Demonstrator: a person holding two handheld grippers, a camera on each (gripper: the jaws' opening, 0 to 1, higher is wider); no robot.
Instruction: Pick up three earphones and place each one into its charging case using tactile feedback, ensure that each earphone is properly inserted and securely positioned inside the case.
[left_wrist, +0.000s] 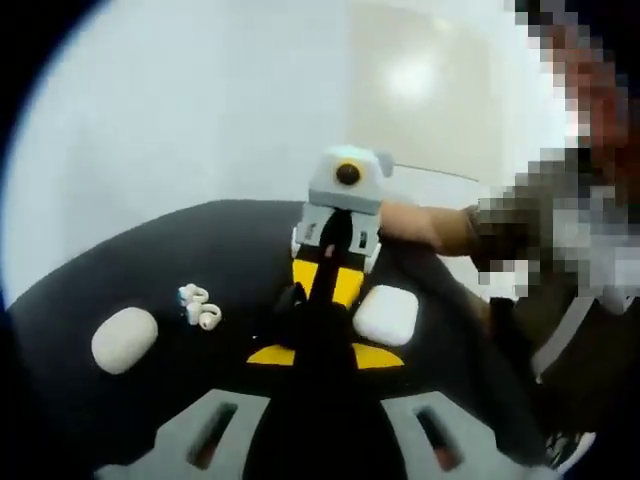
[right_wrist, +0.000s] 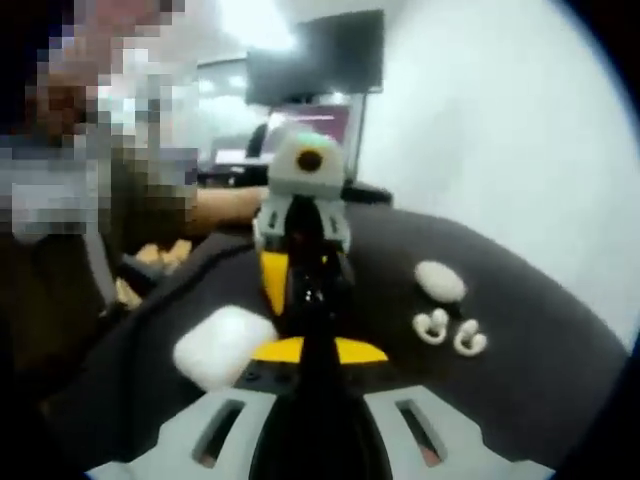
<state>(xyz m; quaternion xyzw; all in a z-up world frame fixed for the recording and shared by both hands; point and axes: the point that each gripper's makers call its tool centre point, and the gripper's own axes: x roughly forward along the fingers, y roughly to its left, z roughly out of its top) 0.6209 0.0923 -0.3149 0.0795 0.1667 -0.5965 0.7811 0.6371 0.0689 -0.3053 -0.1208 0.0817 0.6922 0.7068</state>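
In the left gripper view the left gripper (left_wrist: 322, 345) has its jaws drawn together, empty, tip to tip with the right gripper (left_wrist: 322, 292); I cannot tell that one's jaws. A square white charging case (left_wrist: 386, 314) lies just right, the loose earphones (left_wrist: 199, 306) and an oval case (left_wrist: 124, 339) further left on the black table (left_wrist: 150, 245); the risk, I judge, is the two tools knocking each other or nudging the near case.

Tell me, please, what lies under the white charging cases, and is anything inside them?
Both cases, the rounded one and the squarer one, rest directly on the black table, with loose earphones between them. Both lids appear shut, so whatever is inside them is hidden.
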